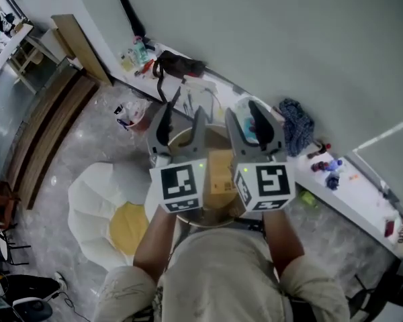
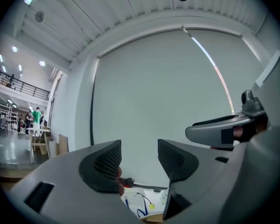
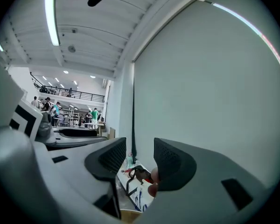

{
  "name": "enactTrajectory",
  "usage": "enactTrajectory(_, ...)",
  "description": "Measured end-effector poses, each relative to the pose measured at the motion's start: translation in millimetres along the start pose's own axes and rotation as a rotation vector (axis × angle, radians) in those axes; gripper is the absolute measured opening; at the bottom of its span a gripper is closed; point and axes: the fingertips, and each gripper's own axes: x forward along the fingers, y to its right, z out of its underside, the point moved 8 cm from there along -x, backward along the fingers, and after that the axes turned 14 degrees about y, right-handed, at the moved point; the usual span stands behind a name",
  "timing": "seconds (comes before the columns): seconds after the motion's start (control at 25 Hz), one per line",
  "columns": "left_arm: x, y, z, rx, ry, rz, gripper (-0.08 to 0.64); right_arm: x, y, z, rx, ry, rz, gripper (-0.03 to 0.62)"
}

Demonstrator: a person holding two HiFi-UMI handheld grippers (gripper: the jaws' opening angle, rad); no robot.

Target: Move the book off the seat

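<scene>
Tan and flat, the book [image 1: 219, 172] lies on the round seat [image 1: 180, 138] directly below us, showing in the head view in the gap between the two marker cubes [image 1: 181, 186]. We hold both tools up over it, side by side and near each other, pointing toward the pale wall [image 1: 289, 45]. The left tongs [image 1: 181, 121] stand partly open. In the left gripper view the left tongs [image 2: 139, 160] show their ribbed pads apart with only wall and a strip of cluttered white desk [image 2: 142, 202] between them, so they grip nothing. The right tongs [image 1: 248, 123] are much the same. In the right gripper view the right tongs [image 3: 134, 155] show a clear gap between the pads, with nothing held. Neither tool touches the book. To the left of the seat we see a white petal-shaped chair [image 1: 91, 206] with a yellow cushion [image 1: 127, 227] on it. Along the foot of the wall runs a long white desk [image 1: 363, 203] carrying small items — a black bag [image 1: 178, 64] toward its left end, a bundle of blue cloth [image 1: 295, 127] just beyond the right tongs. A wooden board [image 1: 80, 45] leans at the far left.
</scene>
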Motion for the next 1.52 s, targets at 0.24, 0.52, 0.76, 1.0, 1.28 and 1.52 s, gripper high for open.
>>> enactTrajectory(0.24, -12, 11, -19, -0.033, 0.079, 0.001, 0.243, -11, -3, -19, -0.035, 0.081, 0.044, 0.121)
enactTrajectory(0.52, -22, 19, -21, -0.042, 0.086, 0.004, 0.003, -20, -2, -23, -0.060, 0.086, 0.097, 0.003)
enactTrajectory(0.76, -23, 18, -19, -0.047, 0.083, -0.006, 0.002, -19, -4, -19, -0.071, 0.081, 0.093, 0.003)
enactTrajectory(1.0, -27, 14, -16, -0.058, 0.080, -0.029, 0.002, -21, -4, -15, -0.077, 0.067, 0.094, 0.003)
enactTrajectory(1.28, -31, 14, -14, -0.049, 0.073, -0.044, 0.002, -25, -2, -14, -0.077, 0.071, 0.096, 0.003)
enactTrajectory(1.52, -35, 21, -15, -0.041, 0.082, -0.044, 0.002, -32, 0, -15, -0.078, 0.071, 0.098, 0.003)
